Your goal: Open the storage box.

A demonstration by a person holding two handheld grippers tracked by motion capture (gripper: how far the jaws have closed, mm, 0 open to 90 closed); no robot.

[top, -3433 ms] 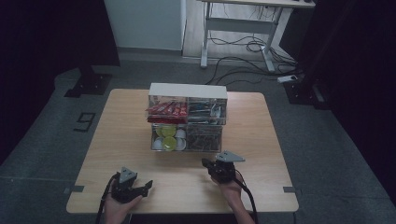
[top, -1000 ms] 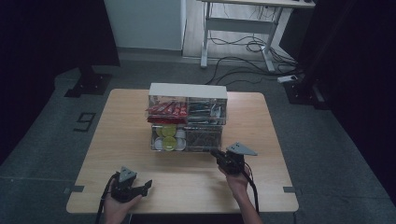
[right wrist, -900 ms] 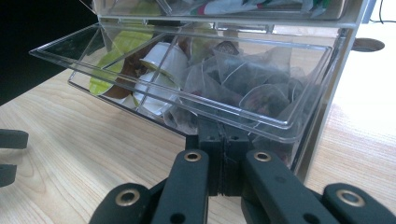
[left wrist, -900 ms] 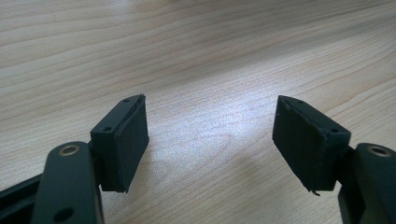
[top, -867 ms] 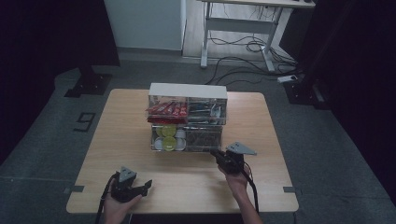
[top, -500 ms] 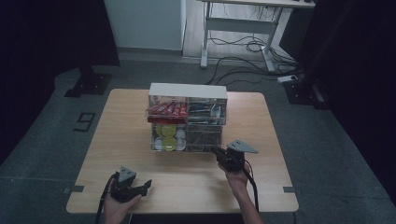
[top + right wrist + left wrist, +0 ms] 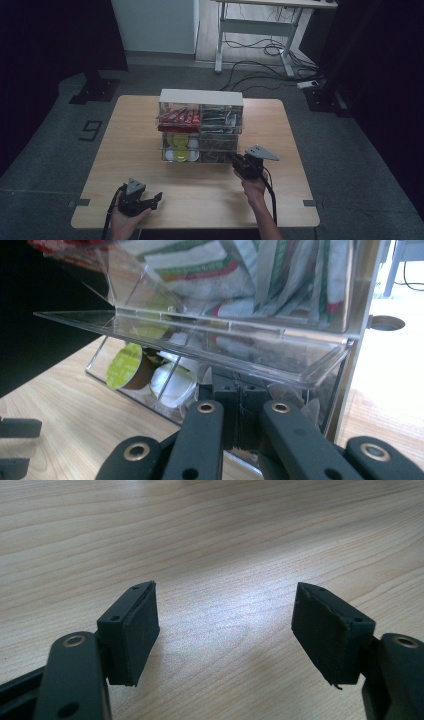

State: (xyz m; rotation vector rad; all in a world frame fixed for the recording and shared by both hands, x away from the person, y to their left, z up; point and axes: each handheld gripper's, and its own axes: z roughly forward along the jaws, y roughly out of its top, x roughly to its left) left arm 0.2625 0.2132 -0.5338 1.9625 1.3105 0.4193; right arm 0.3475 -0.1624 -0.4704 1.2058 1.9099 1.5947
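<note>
The organizer stands mid-table, well beyond my left gripper, which rests near the table's front edge with its jaws spread wide over bare wood. Further in, my right gripper has its jaws pressed together at the organizer's lower right compartment, under the raised clear flap. Pods lie left of it and packets above.

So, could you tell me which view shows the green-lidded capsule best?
The right gripper view: the green-lidded capsule sits close behind the organizer's clear wall. The high view gives small green discs; the left gripper view looks at tabletop.
</note>
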